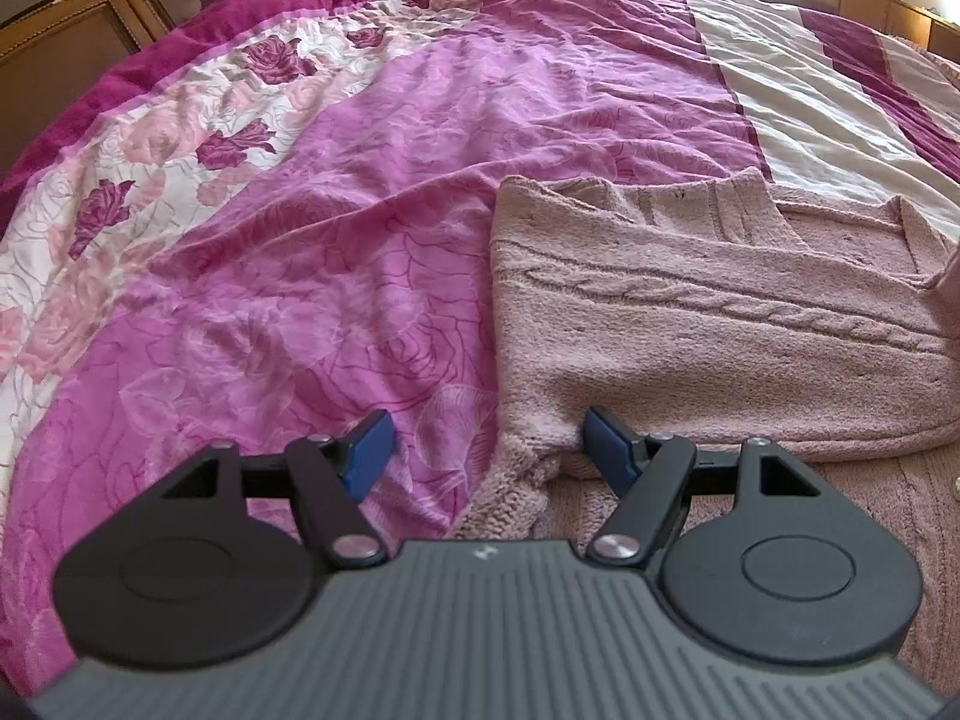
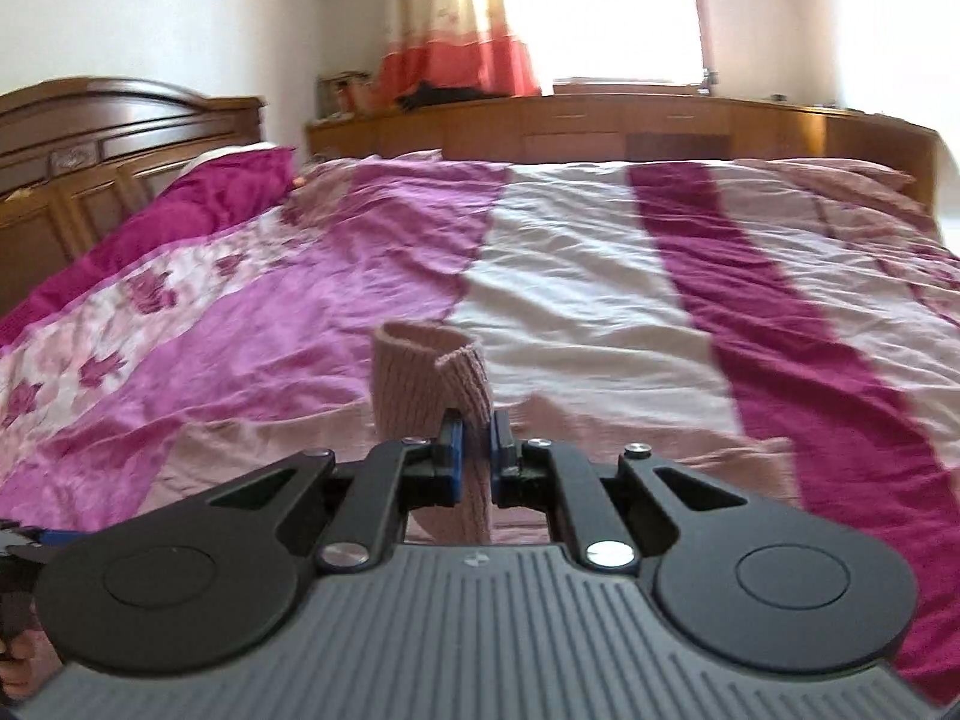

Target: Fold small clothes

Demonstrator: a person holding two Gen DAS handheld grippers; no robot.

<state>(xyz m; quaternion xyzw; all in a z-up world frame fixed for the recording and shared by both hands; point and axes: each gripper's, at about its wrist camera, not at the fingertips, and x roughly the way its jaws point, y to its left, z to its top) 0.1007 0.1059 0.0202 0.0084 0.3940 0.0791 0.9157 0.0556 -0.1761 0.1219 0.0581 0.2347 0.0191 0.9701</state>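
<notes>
Right gripper [image 2: 474, 441] pinches the ribbed cuff [image 2: 444, 378] of the pink sweater [image 1: 690, 324], lifting it for folding; left gripper [image 1: 489, 450], spread, straddles the sweater's near-left edge on the bedspread [image 1: 336, 192].

Bedspread [image 1: 300, 270] lies bare left of sweater [image 1: 690, 330]; headboard [image 2: 90, 138] and dresser [image 2: 600, 120] bound the bed.

- The sweater [image 1: 690, 324] is fuzzy pink knit wool, cable-patterned, rough and matt.
- The bedspread [image 1: 336, 192] is thin, creased cloth with a faint sheen.
- The left tongs [image 1: 489, 450] are matt black plastic with blue pads [image 1: 369, 447] and shiny metal rivets.
- The headboard [image 2: 90, 138] is glossy brown carved wood.
</notes>
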